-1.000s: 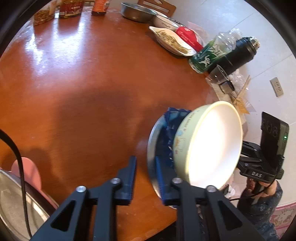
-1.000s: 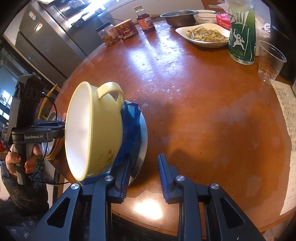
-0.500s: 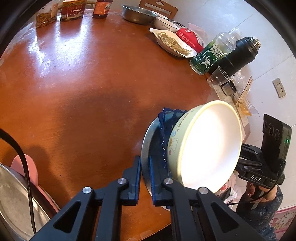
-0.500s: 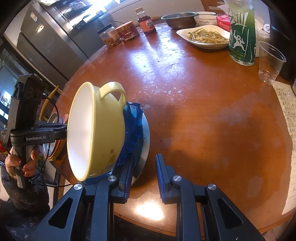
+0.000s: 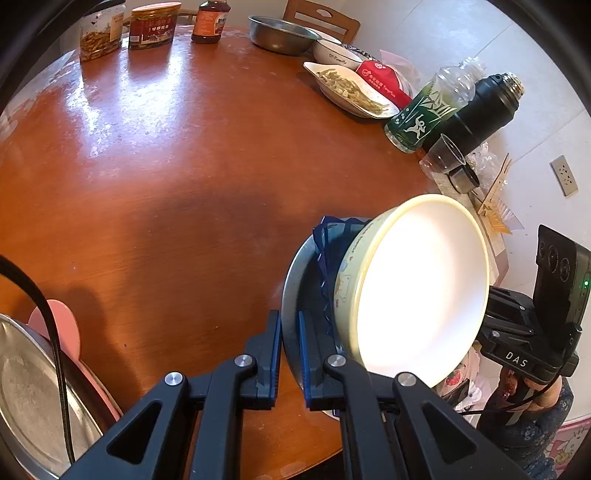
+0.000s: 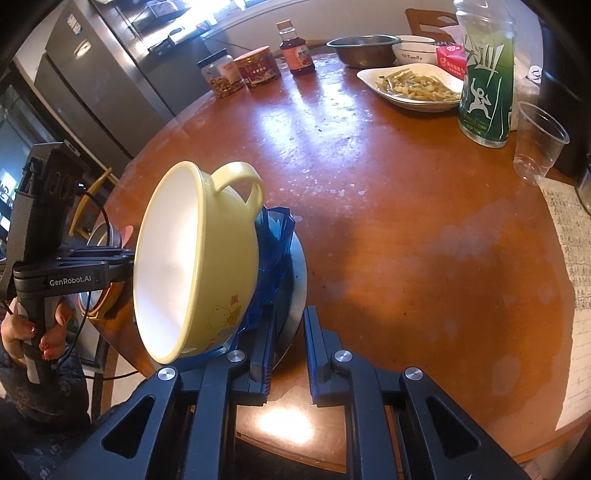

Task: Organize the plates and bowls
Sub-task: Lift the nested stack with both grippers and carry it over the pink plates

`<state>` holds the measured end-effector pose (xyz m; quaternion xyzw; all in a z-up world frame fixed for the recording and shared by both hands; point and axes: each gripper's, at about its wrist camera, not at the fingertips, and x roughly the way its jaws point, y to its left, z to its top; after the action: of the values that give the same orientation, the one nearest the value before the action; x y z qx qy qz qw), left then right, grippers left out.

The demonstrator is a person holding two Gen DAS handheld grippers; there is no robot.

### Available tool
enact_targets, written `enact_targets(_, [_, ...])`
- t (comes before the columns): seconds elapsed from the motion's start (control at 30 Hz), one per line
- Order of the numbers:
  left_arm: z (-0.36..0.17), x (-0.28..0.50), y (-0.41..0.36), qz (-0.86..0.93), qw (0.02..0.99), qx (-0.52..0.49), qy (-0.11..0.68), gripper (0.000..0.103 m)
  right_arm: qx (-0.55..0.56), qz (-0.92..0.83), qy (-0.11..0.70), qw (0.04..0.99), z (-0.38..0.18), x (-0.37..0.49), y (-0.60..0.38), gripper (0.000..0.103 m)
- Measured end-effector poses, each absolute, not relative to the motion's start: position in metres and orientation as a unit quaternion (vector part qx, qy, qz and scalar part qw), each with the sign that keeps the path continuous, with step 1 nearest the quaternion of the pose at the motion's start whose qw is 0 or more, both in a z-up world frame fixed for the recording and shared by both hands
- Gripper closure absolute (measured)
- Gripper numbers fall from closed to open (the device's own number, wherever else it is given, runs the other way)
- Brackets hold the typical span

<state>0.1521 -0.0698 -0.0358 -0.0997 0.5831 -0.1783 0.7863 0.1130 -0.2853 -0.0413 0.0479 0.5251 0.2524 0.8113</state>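
Note:
A stack stands tilted on edge at the near rim of the round wooden table (image 5: 166,166): a steel plate (image 5: 291,291), a blue plastic dish (image 5: 328,236) and a yellow handled bowl (image 5: 417,288) with a white inside. My left gripper (image 5: 290,354) is shut on the plate's rim. On the opposite side of the same steel plate (image 6: 301,273), my right gripper (image 6: 290,354) is also shut on the rim. The blue dish (image 6: 275,240) and yellow bowl (image 6: 221,258) lean away from it. A hand holds the left gripper's body (image 6: 37,221); its fingertips are hidden behind the bowl.
At the table's far side stand jars (image 5: 153,24), a sauce bottle (image 5: 208,20), a steel bowl (image 5: 280,35), a white bowl (image 5: 334,51), a plate of food (image 5: 351,92), a green bottle (image 5: 424,110), a black flask (image 5: 480,110) and a plastic cup (image 5: 441,158). A metal pan (image 5: 26,387) sits lower left.
Both grippers' jaws have closed from a wide gap onto the steel plate's rim. The tilted stack has hardly moved.

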Motion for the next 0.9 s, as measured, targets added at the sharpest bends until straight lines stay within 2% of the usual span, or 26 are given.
enact_targets(0.57, [-0.017,0.152,-0.059,-0.169,0.793,-0.111,0.575,0.095,0.037,0.262,0.52,0.812,-0.023,0.118,-0.276,0.088])
enact_targets(0.9, [0.021,0.133,0.002,-0.134,0.819,-0.139,0.54,0.095,0.008,0.31,0.501,0.808,0.013,0.128,-0.22,0.088])
